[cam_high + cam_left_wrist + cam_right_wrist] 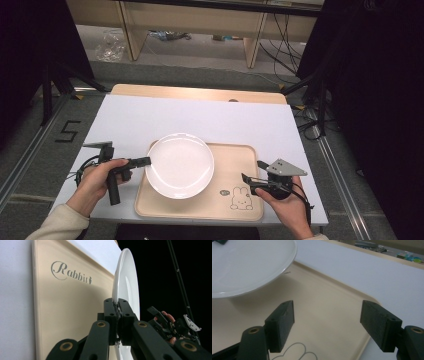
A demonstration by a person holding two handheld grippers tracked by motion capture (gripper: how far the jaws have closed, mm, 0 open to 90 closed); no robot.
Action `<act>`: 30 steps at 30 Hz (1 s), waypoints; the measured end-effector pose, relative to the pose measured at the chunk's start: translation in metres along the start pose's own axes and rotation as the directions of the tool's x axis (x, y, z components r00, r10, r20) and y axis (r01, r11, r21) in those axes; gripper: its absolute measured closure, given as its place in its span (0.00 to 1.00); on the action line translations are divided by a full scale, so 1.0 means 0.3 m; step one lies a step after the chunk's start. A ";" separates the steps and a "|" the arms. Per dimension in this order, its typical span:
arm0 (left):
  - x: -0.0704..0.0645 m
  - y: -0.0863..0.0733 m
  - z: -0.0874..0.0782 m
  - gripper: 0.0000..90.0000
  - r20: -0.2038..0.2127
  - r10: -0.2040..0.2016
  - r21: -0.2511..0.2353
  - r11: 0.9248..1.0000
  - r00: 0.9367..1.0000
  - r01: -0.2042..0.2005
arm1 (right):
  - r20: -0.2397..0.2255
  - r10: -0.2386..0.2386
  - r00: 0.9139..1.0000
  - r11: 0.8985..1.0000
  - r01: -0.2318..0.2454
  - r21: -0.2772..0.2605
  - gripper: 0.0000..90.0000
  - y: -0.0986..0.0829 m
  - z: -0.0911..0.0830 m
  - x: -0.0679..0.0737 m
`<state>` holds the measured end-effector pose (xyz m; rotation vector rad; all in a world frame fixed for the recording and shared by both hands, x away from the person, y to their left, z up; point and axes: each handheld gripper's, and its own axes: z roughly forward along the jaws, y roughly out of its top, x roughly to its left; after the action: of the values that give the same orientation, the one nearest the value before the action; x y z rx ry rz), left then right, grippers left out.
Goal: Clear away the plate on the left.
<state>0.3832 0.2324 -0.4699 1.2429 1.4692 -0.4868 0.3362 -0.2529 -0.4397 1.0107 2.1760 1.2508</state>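
A round white ceramic plate [180,165] sat over the left half of a beige rectangular tray [235,160] that lay on a white table top [150,115] at the person's edge. The plate's rim at nine o'clock jutted past the tray's left border. A rabbit drawing [241,198] was printed on the tray at about four o'clock from the plate, and the left gripper view showed the word "Rabbit" [71,272] on the tray's bare surface.

The left gripper [144,161], held in the person's left hand [97,180], reached in from nine o'clock, and its jaws were clamped on the plate's rim; the left gripper view showed both black pads [110,312] pressed together on the thin white edge [115,298].

The right gripper [252,175], in the right hand [282,200], was at three to four o'clock of the plate, over the tray's right edge, apart from the plate. In the right gripper view its jaws stood wide apart with nothing between them, above bare tray, the plate [249,265] lying toward ten o'clock.
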 end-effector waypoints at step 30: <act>-0.017 -0.006 0.036 0.96 0.003 0.005 0.016 1.000 1.000 -0.005 | -0.003 0.015 1.000 1.000 -0.015 -0.007 0.32 0.000 -0.002 0.002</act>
<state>0.3858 0.2207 -0.4693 1.2580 1.4623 -0.4977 0.3355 -0.2528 -0.4393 1.0251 2.1685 1.2660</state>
